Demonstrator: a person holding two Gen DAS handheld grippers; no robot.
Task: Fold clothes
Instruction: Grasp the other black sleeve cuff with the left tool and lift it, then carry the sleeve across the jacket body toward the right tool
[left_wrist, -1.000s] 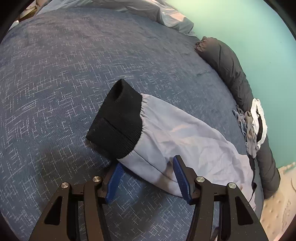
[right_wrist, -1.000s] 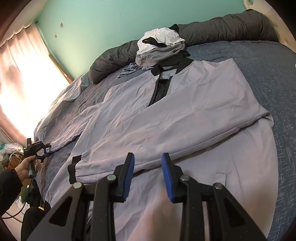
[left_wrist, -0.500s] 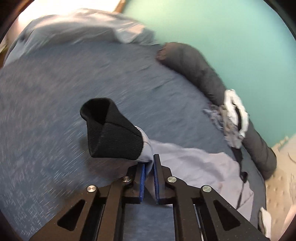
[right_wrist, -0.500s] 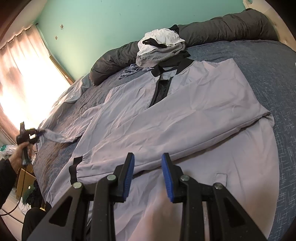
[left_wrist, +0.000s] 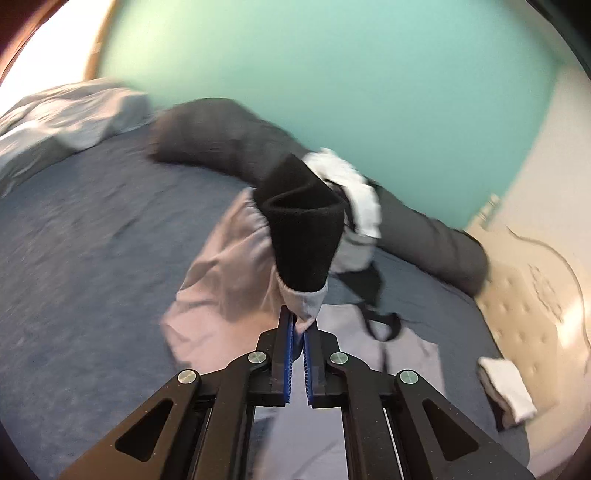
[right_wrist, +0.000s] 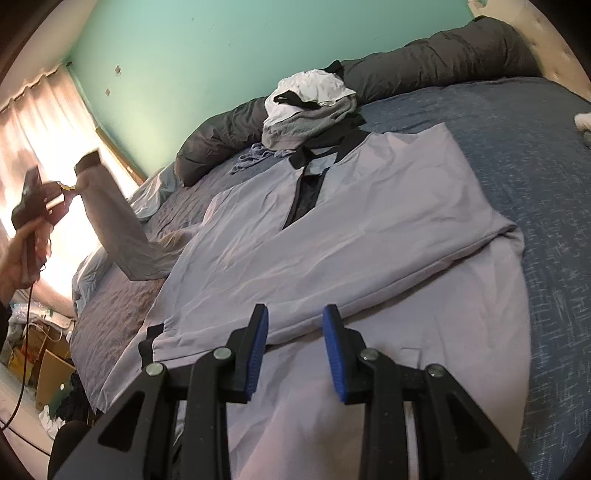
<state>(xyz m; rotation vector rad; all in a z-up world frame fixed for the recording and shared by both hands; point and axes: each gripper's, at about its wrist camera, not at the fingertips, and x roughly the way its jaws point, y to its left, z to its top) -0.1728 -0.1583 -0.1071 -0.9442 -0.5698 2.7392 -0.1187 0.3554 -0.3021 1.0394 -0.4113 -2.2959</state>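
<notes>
Our left gripper (left_wrist: 298, 332) clamps the sleeve (left_wrist: 236, 273) (cuff (left_wrist: 303, 229) up); the jacket body (right_wrist: 332, 236) lies to its right, under the gaping, empty right gripper (right_wrist: 295, 350).

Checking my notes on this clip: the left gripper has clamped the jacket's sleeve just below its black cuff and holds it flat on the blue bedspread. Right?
Not quite. The left gripper is clamped on the sleeve below the black cuff, but the sleeve is lifted off the bedspread, as the right wrist view shows.

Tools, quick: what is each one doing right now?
Left tool: shut on the sleeve, just below its black cuff.
Right tool: open, holding nothing, over the jacket.
</notes>
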